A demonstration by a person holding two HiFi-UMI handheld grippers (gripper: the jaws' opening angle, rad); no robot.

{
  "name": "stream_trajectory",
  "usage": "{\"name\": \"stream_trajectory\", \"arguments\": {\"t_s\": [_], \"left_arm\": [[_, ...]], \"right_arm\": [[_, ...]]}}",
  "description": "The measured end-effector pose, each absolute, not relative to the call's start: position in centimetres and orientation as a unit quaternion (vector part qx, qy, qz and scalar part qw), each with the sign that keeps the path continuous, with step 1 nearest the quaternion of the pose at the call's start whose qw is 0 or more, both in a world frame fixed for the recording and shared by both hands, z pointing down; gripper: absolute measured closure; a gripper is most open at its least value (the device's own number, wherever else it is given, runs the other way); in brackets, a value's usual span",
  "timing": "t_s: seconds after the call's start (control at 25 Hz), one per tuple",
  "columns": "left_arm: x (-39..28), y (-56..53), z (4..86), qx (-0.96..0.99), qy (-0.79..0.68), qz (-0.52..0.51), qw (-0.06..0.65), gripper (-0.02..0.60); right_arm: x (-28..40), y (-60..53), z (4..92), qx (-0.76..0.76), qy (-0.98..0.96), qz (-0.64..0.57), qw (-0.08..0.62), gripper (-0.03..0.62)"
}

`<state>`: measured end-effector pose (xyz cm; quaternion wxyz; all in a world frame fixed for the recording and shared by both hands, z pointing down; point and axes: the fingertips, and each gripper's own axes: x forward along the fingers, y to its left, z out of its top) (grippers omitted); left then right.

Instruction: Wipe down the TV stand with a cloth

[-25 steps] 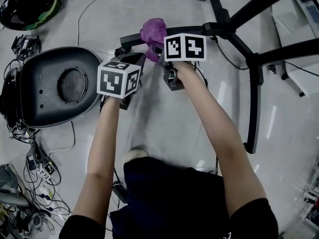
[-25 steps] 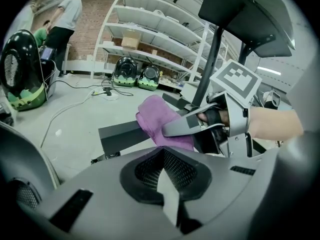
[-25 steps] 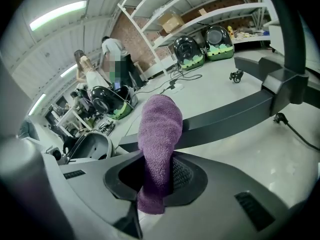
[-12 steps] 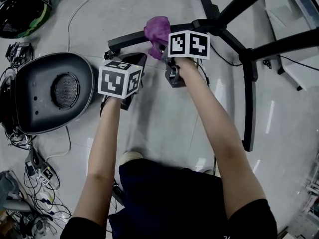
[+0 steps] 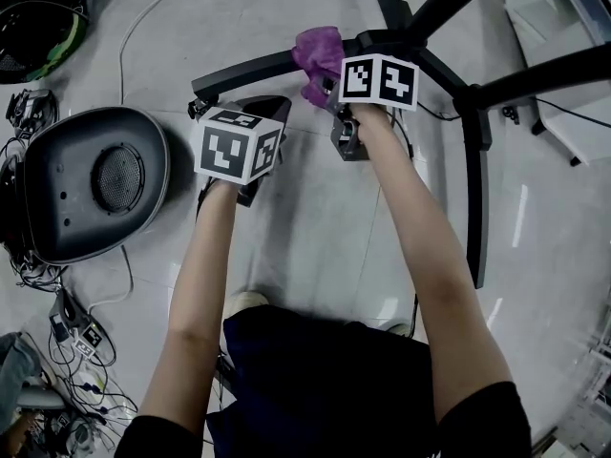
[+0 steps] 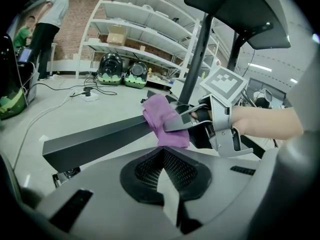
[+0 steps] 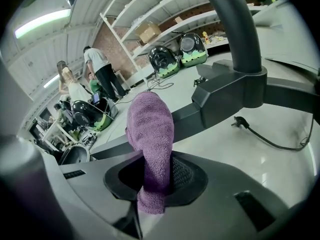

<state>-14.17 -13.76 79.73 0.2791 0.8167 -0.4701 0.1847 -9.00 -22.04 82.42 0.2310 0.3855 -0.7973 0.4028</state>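
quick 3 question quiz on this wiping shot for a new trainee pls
1. True or false: the purple cloth lies loose on the floor.
2. Which tool clamps it?
3. The cloth rests against: A the stand's black leg; B the round black case; C the white shelf.

Key
1. False
2. The right tool
3. A

bunched purple terry cloth (image 5: pixel 318 53) drapes over one low leg of the black metal tv stand (image 5: pixel 250 69), touching it.
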Motion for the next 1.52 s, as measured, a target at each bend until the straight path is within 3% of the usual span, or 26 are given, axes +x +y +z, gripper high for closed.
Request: {"name": "stream_trajectory", "arguments": {"t_s": [1.52], "left_arm": [[-6.5,-14.9,79.5,0.843,-0.422,0.206,0.262,0.577]], "right_arm": [[2.7,-27.3,78.8,0.472,-0.763,0.413,0.154,0.499]]}}
